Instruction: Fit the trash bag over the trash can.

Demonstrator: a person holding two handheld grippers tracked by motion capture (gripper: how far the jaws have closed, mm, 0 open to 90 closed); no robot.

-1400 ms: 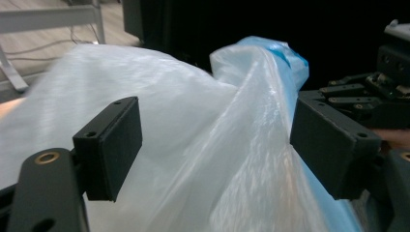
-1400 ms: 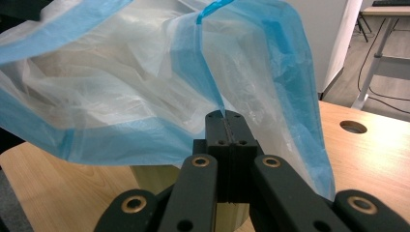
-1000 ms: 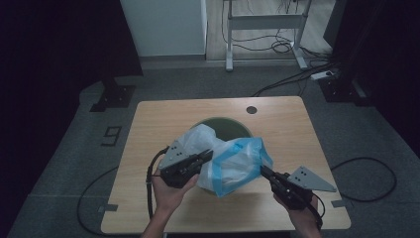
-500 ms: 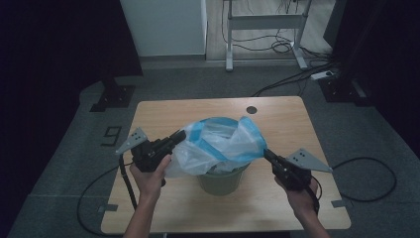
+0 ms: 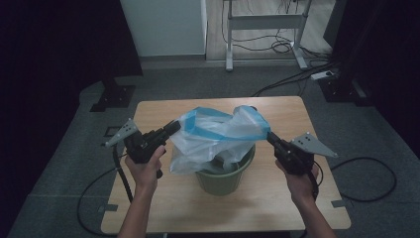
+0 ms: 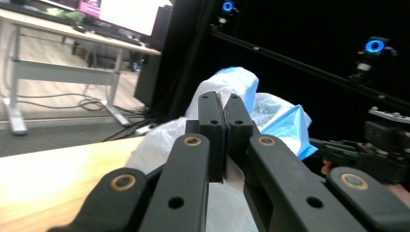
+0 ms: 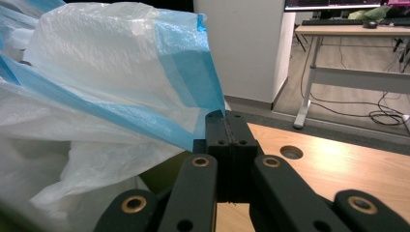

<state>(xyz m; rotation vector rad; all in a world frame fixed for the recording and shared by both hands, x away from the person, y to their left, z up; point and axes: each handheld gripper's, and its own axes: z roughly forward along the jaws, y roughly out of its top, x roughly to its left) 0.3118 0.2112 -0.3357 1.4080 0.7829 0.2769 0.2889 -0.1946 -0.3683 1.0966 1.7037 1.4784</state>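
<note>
Bag: white plastic bag (image 5: 213, 141) with blue rim band, stretched in the air between both grippers, its body hanging down into the green bin (image 5: 224, 176) near the middle of the table (image 5: 158, 210).
Left gripper (image 5: 174, 127): jaws clamped flat on the bag rim, film pinched between the pads in the left gripper view.
Right gripper (image 5: 271, 137): jaws clenched on the blue band's corner, seen clearly in the right gripper view.
Tear risk: thin film, both pinches sit at the edge; pulling further apart likely rips the band.
Slip risk: small bite on the right corner; a jerk could free it, and the rim then collapses.
Bin risk: light and unsecured; sideways drag through the bag could tip or slide it.
Seating: rim not yet over the bin lip, I judge.
</note>
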